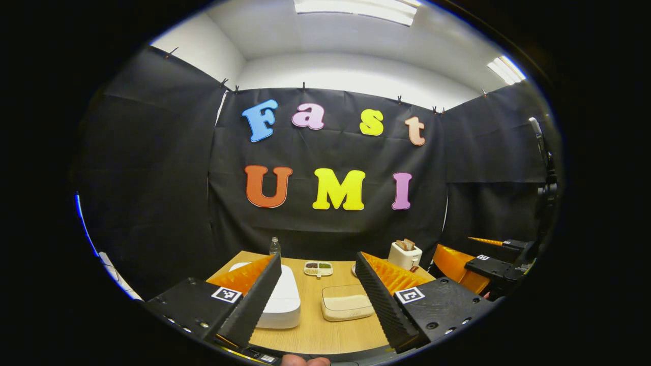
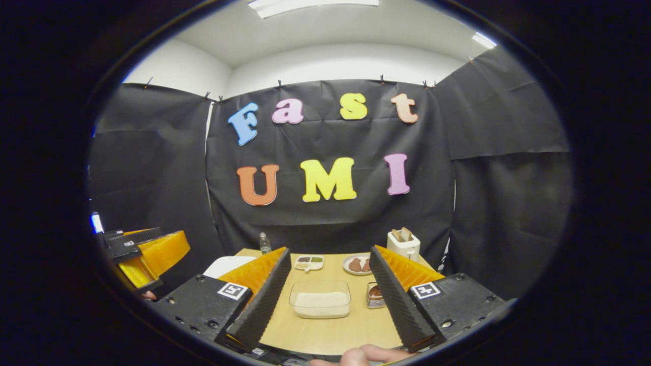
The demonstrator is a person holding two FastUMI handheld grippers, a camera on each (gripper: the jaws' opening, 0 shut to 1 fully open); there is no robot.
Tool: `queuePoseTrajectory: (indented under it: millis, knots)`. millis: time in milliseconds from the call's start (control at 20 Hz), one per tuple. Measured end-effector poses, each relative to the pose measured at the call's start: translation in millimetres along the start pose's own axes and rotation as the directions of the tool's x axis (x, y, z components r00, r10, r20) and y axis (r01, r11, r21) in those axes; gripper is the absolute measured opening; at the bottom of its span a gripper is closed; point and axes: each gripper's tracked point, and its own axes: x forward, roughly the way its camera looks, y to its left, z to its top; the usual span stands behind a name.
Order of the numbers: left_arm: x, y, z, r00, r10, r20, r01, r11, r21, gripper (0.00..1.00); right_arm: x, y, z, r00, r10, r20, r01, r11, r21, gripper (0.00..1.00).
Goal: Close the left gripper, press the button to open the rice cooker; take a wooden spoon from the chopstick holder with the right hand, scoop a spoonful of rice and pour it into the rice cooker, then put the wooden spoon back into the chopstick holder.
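- Currently both the left tool and right tool stand apart, empty, above the wooden table.
- Left unclosed, the left tool could straddle the button on the closed white rice cooker.
- Clear tub of rice sits centre; a careless reach could nudge it.

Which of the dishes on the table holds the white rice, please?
The clear rectangular container nearest the right tool, between its fingers in the right gripper view. The divided tray and the round plate behind it hold darker foods.

Black cloth walls, wood table, prob. fluorescent ceiling lights.
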Motion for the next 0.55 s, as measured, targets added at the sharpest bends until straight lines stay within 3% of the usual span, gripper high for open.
queuePoseTrajectory:
  millis: [250, 450, 550]
  knots:
    - [-1, -8, -1, 1.0, -0.012, 0.006, 0.012, 1.0, 0.01, 0.94, -1, -7, 4, 1.0, -0.025, 0.013, 0.025, 1.0, -0.002, 0.96]
    - [-1, -13, 4, 1.0, -0.023, 0.019, 0.022, 1.0, 0.016, 0.94, -1, -13, 6, 0.999, -0.035, 0.01, 0.035, 0.999, 0.006, 1.0]
    - [0, -11, 2, 1.0, -0.016, 0.016, 0.016, 1.0, 0.014, 0.94, -1, -18, 7, 0.999, -0.042, 0.014, 0.042, 0.999, 0.005, 0.96]
